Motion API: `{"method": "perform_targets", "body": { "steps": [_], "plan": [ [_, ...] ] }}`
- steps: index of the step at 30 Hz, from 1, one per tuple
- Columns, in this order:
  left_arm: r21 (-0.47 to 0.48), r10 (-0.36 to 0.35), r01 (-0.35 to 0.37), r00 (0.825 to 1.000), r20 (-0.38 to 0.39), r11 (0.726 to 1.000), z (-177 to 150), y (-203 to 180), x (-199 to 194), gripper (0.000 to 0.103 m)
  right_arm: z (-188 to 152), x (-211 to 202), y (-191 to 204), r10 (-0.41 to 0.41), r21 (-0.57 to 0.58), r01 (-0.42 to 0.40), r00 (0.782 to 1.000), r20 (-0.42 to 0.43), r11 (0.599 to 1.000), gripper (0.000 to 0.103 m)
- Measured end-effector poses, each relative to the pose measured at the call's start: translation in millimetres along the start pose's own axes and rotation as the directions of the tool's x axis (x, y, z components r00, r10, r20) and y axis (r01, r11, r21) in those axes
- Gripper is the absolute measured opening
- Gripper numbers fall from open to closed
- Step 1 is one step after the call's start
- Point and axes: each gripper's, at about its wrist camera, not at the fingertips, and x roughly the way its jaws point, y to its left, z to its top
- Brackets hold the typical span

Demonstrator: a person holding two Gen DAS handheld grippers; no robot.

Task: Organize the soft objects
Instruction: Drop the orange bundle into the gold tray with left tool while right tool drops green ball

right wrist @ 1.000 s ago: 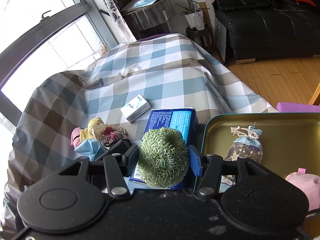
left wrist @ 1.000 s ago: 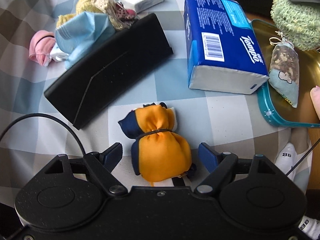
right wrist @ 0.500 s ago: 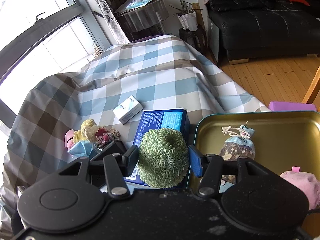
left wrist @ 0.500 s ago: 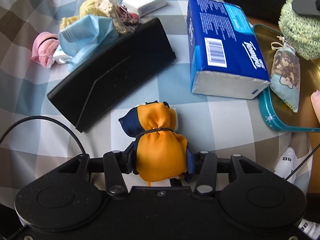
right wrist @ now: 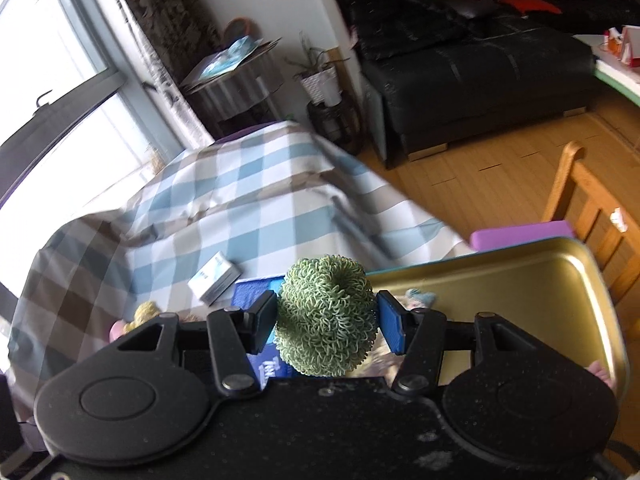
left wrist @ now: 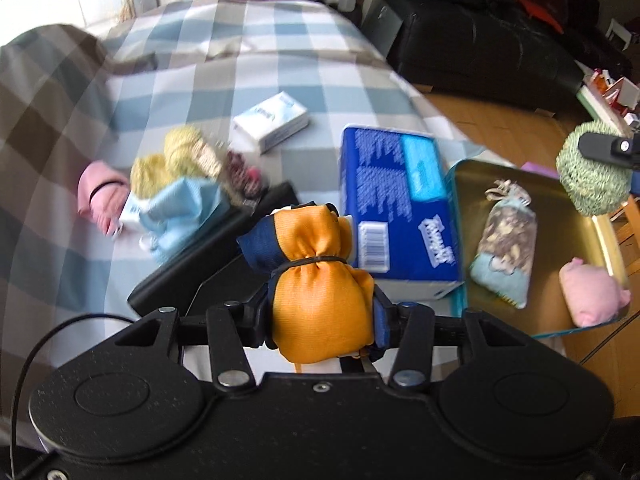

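My left gripper (left wrist: 320, 316) is shut on an orange and navy cloth pouch (left wrist: 316, 280) and holds it above the checked tablecloth (left wrist: 240, 68). My right gripper (right wrist: 326, 322) is shut on a green curly ball (right wrist: 326, 316), held above the gold tray (right wrist: 520, 276); the ball also shows at the right edge of the left wrist view (left wrist: 592, 176). The gold tray (left wrist: 560, 200) holds a patterned sachet (left wrist: 506, 240) and a pink soft toy (left wrist: 592, 296).
A blue tissue pack (left wrist: 392, 208) lies left of the tray. A black case (left wrist: 208, 272), a light blue cloth (left wrist: 180, 212), yellow and pink soft items (left wrist: 168, 160) and a small white tissue pack (left wrist: 272, 120) lie on the table. A wooden chair (right wrist: 592, 208) stands at right.
My left gripper closed on the orange pouch and lifted it off the table. My right gripper rose and shifted with the green ball still held.
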Motion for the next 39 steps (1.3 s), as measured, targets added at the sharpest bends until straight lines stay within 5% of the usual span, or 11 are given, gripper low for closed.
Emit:
{"method": "perform_targets", "body": {
  "steps": [18,39],
  "plan": [
    [0.158,-0.167,0.157,0.984,0.053,0.975,39.4,-92.3,-3.4,0.047,7.5,-18.7,-71.3,-0.190,0.137,0.177,0.978,0.083,0.975,0.054],
    [0.259,-0.237,0.249,0.968,-0.077,0.933,44.4,-190.5,45.0,0.047,1.6,-14.0,-127.8,-0.279,0.237,0.253,0.957,0.083,0.938,0.054]
  ]
}}
